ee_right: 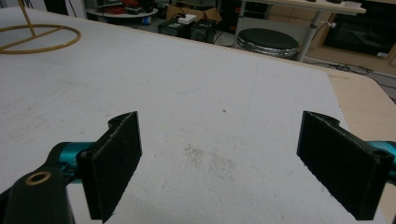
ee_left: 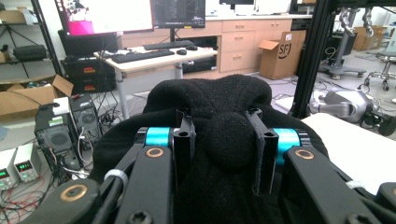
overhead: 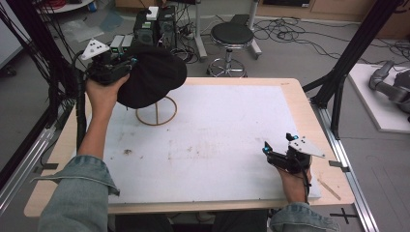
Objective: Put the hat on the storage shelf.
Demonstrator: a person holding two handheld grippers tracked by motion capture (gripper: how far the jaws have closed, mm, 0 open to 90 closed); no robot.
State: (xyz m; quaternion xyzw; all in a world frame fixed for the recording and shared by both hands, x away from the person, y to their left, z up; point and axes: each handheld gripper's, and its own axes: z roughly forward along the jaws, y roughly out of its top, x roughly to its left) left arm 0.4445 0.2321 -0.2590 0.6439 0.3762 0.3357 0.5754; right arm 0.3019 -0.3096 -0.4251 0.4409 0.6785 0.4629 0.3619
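A black knit hat sits high over a wooden stand whose ring base rests on the white mat at the back left. My left gripper is shut on the hat's edge. In the left gripper view a fold of the hat is pinched between the two black jaws, my left gripper closed around it. My right gripper rests low on the mat near the front right, open, with nothing between its jaws. In the right gripper view my right gripper has its jaws wide apart over bare mat, and the ring base lies far left.
The white mat covers most of the wooden table. A black stool stands beyond the far edge, with computer boxes and cables on the floor. Black frame posts rise at the right.
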